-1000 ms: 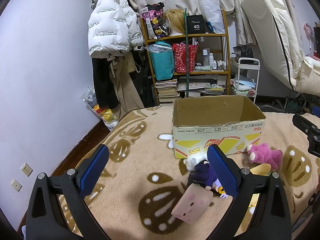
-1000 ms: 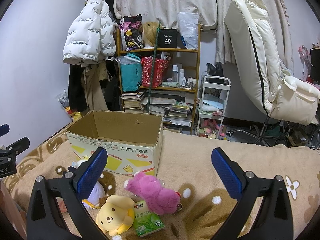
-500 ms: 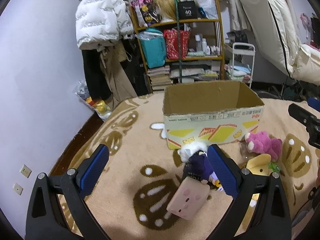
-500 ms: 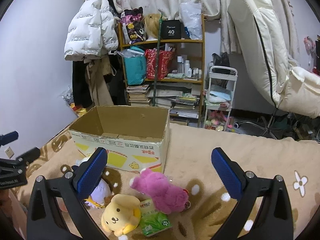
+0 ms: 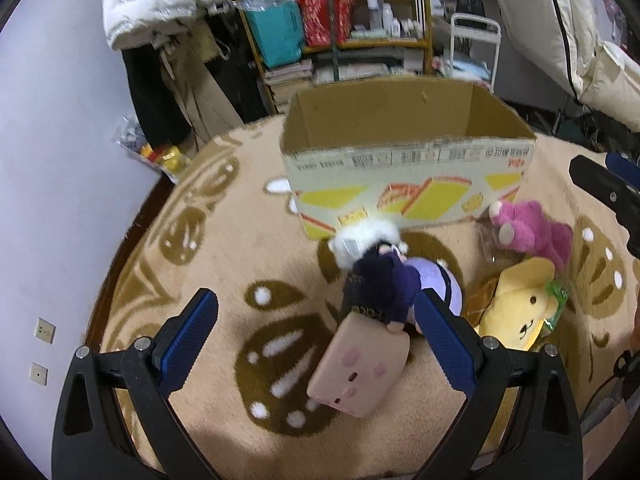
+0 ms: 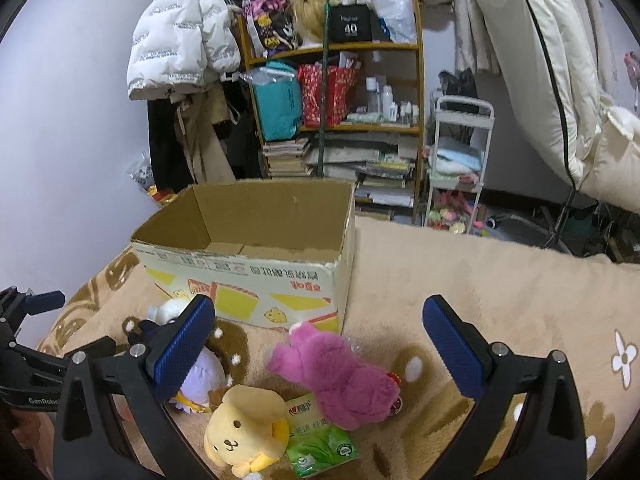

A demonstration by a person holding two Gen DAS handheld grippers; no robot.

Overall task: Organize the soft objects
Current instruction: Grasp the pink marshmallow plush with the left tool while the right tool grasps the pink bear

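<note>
Left wrist view: your left gripper (image 5: pixel 314 322), fingers spread wide and empty, hangs nearest the pink pillow (image 5: pixel 360 372), which lies slantwise just ahead, toward the right finger.

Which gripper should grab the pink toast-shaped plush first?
Left. The left gripper is open with the pink toast plush lying between its fingers; the right gripper frames the pink bear instead.

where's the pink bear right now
The pink bear lies on the blanket just in front of the box's right corner in the right wrist view, beside the yellow dog plush and touching the green tissue pack.
</note>
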